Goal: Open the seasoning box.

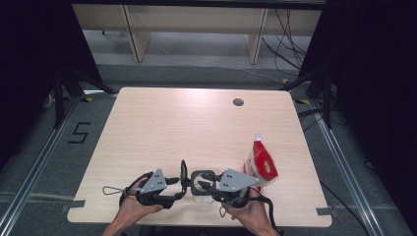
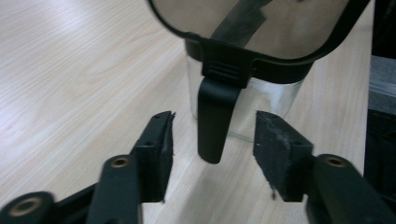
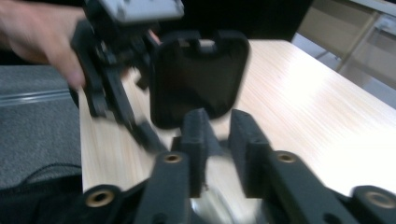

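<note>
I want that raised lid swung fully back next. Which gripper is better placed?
Left, probably: the left gripper has open jaws on either side of the lid's latch tab. The right gripper sits low at the clear container.

Lid latch (image 2: 214,119) between parted jaws

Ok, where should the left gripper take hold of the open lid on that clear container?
Take the black latch tab hanging from the lid's edge. It is narrow and flat and seems to hang free of the clear container. The left gripper already has an open jaw on each side of it, so come straight in and close.
</note>
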`<state>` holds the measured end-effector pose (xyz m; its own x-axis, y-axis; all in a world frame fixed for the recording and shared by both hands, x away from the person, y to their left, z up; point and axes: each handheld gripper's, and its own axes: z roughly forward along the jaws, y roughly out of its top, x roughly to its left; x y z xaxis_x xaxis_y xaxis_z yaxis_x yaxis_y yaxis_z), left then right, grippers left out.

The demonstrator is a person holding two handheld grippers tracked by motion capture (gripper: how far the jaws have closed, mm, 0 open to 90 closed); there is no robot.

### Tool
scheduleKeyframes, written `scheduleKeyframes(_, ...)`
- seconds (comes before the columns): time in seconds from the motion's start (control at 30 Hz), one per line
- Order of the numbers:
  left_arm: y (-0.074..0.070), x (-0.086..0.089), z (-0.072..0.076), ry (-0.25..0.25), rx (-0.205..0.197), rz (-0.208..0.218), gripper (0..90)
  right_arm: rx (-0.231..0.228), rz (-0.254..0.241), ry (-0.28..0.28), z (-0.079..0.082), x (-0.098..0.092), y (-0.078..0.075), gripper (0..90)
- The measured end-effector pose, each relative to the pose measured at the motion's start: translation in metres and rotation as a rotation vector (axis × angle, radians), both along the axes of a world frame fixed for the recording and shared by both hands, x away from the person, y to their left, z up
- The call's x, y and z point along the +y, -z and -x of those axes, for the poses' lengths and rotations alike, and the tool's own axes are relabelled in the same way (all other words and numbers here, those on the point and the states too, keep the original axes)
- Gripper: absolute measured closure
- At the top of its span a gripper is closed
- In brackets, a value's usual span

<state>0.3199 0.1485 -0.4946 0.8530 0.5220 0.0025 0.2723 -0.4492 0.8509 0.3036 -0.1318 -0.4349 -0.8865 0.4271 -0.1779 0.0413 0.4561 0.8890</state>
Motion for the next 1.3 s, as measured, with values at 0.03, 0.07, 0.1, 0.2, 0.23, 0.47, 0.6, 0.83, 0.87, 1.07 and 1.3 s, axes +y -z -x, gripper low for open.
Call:
scheduleKeyframes(0.03, 0.0, 0.001, 0.002, -0.01, 0.007, 0.022, 41.3, -0.004, 0.002, 0.011, 0.001, -0.005, 0.001, 70.6)
scheduleKeyframes(0.07, -0.002, 0.003, 0.004, -0.01, -0.002, 0.013, 39.4, 0.005, -0.003, 0.032, 0.003, -0.013, 0.004, 68.0)
scheduleKeyframes(0.1, -0.002, 0.004, 0.007, -0.037, 0.018, 0.033, 37.4, 0.014, -0.013, 0.038, 0.005, -0.018, 0.006, 66.2)
scheduleKeyframes(0.2, -0.003, 0.007, 0.014, -0.081, 0.035, 0.059, 30.4, 0.038, -0.033, 0.07, 0.01, -0.038, 0.012, 59.8)
scheduleKeyframes(0.23, -0.003, 0.009, 0.015, -0.087, 0.033, 0.059, 29.4, 0.047, -0.038, 0.081, 0.013, -0.045, 0.013, 57.3)
scheduleKeyframes(0.47, -0.002, 0.015, 0.024, -0.137, 0.042, 0.064, 20.6, 0.091, -0.1, 0.169, 0.025, -0.074, 0.015, 41.6)
scheduleKeyframes(0.6, 0.001, 0.014, 0.031, -0.161, 0.083, 0.11, 16.7, 0.1, -0.123, 0.191, 0.032, -0.084, 0.018, 38.6)
scheduleKeyframes(0.83, 0.001, 0.014, 0.034, -0.12, 0.086, 0.086, 16.0, 0.109, -0.104, 0.23, 0.041, -0.1, 0.022, 38.3)
scheduleKeyframes(0.87, 0.0, 0.014, 0.033, -0.113, 0.078, 0.08, 16.1, 0.114, -0.105, 0.235, 0.042, -0.103, 0.023, 38.3)
scheduleKeyframes(1.07, 0.004, 0.013, 0.033, -0.127, 0.1, 0.074, 16.9, 0.145, -0.116, 0.258, 0.043, -0.119, 0.03, 37.1)
scheduleKeyframes(1.3, 0.003, 0.017, 0.032, -0.124, 0.085, 0.065, 17.6, 0.191, -0.111, 0.291, 0.047, -0.126, 0.033, 35.7)
